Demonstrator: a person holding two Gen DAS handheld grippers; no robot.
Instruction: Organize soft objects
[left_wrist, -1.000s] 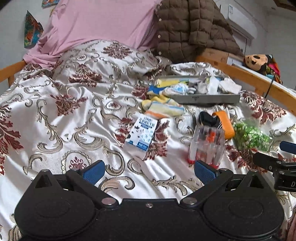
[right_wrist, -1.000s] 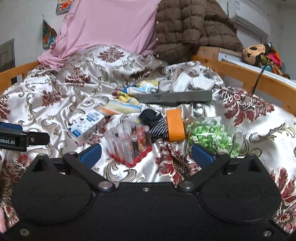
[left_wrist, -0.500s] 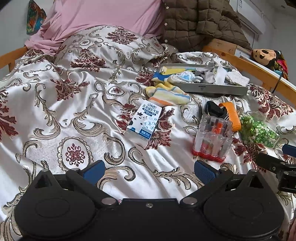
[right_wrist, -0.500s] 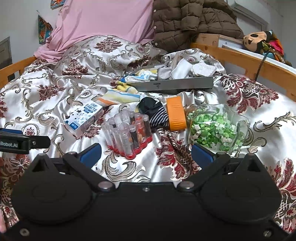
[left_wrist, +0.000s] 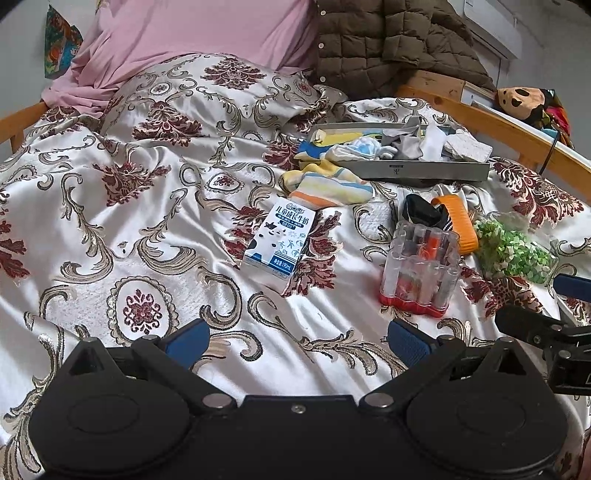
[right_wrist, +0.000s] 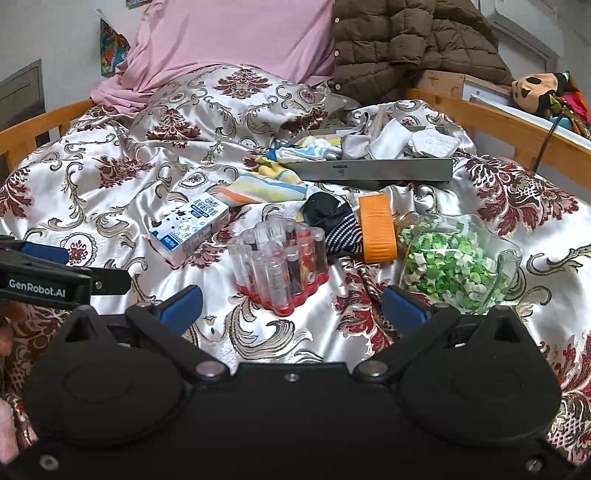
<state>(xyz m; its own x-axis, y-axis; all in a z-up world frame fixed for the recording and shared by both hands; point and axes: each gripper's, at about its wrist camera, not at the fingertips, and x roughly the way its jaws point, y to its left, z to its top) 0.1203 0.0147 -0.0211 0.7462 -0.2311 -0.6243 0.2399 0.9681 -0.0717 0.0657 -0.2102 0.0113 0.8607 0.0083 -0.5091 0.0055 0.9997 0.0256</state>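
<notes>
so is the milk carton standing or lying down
Lying down: the milk carton rests flat on the bedspread, printed front facing up.

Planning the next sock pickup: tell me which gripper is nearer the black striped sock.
Right. The right gripper faces the black striped sock almost straight ahead, behind the tube pack. The left gripper sits farther left, with the sock ahead to its right.

We look low across the bed (left_wrist: 155, 236) from its near end toward the pillows, each camera sitting just behind its own tongs. The left view stands further left, the right view closer to the clutter. Both share the grey tray (left_wrist: 417, 170) (right_wrist: 373, 170), the milk carton (left_wrist: 280, 240) (right_wrist: 188, 225) and the tube rack (left_wrist: 421, 273) (right_wrist: 284, 262), and each catches the other tongs at its edge.
</notes>
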